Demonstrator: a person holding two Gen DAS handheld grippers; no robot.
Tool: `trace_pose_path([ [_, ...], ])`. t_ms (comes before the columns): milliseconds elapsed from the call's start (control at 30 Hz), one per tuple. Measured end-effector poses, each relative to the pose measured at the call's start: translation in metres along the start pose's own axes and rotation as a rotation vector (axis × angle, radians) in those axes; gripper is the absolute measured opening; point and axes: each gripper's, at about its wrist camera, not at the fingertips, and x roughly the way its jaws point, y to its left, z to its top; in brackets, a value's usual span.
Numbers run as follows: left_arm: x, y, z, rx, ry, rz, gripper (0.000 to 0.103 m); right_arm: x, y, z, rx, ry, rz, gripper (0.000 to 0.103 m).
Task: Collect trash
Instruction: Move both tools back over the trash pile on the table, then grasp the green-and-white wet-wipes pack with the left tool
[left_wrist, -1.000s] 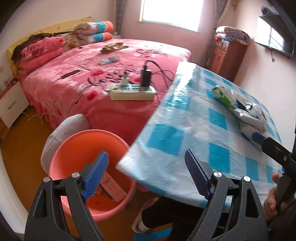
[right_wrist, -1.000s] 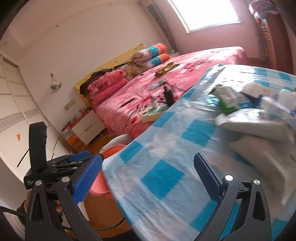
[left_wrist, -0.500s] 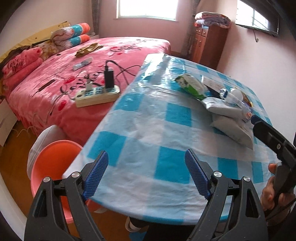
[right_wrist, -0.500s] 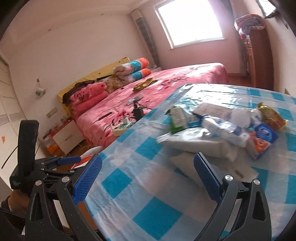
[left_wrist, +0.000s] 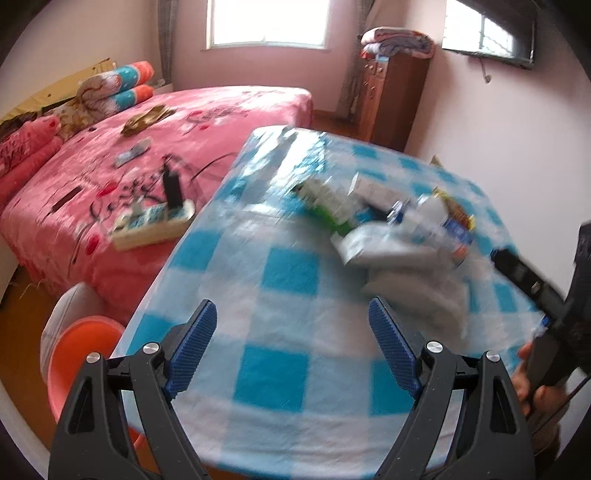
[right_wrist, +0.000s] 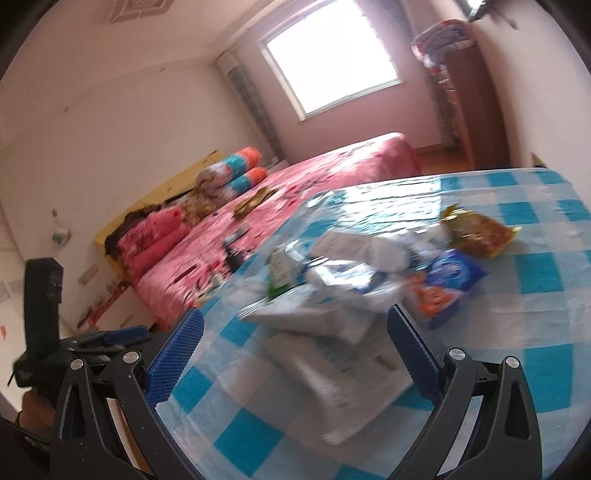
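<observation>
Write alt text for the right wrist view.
Open, empty right gripper hovers over a blue-checked table facing a pile of trash: white bags, wrappers, a blue packet. A pink bed and bright window lie beyond.

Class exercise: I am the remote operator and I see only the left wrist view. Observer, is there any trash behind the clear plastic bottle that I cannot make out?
Observer: Yes. The right wrist view shows an orange-yellow crinkled snack wrapper lying flat beyond the pile.
Operator: What is that blue thing by the bottle?
Observer: A blue foil snack packet, beside an orange packet.
Operator: Is the right gripper holding anything?
Observer: No. The right gripper is open and empty, over a flat white plastic bag.
</observation>
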Motion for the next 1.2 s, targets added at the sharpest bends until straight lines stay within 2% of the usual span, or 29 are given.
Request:
trace_pose_path([
  [100, 0.005, -0.024, 0.025, 0.020, -0.009, -0.059, 0.085, -0.010, -0.025, 0.005, 0.063, -0.034, -0.047, 0.098],
  [267, 0.029, -0.079, 0.066, 0.122, 0.006, -0.117, 0.085, -0.021, -0.068, 0.007, 0.192, -0.065, -0.089, 0.098],
  [400, 0.067, -0.128, 0.103, 0.146, 0.086, -0.208, 0.085, -0.030, -0.094, 0.007, 0.275, -0.087, -0.112, 0.098],
  [567, 0.124, -0.192, 0.139, 0.174, 0.168, -0.236, 0.085, -0.044, -0.111, 0.005, 0.300, -0.120, -0.171, 0.098],
  [767, 0.195, -0.246, 0.163, 0.198, 0.271, -0.169, 0.083, -0.059, -0.121, 0.005, 0.314, -0.165, -0.229, 0.098],
  [900, 0.234, -0.272, 0.164, 0.268, 0.342, -0.081, 0.083, -0.061, -0.127, 0.003, 0.331, -0.161, -0.239, 0.098],
  [933, 0.242, -0.275, 0.163, 0.276, 0.365, -0.061, 0.081, -0.061, -0.128, 0.003, 0.333, -0.160, -0.243, 0.098],
  [967, 0.251, -0.277, 0.160, 0.283, 0.392, -0.037, 0.074, -0.062, -0.129, 0.003, 0.334, -0.162, -0.246, 0.098],
  [1033, 0.258, -0.275, 0.155, 0.290, 0.421, -0.023, 0.069, -0.064, -0.132, 0.003, 0.336, -0.167, -0.257, 0.098],
  [1200, 0.246, -0.264, 0.140, 0.333, 0.436, -0.060, 0.065, -0.068, -0.138, 0.002, 0.350, -0.175, -0.267, 0.098],
])
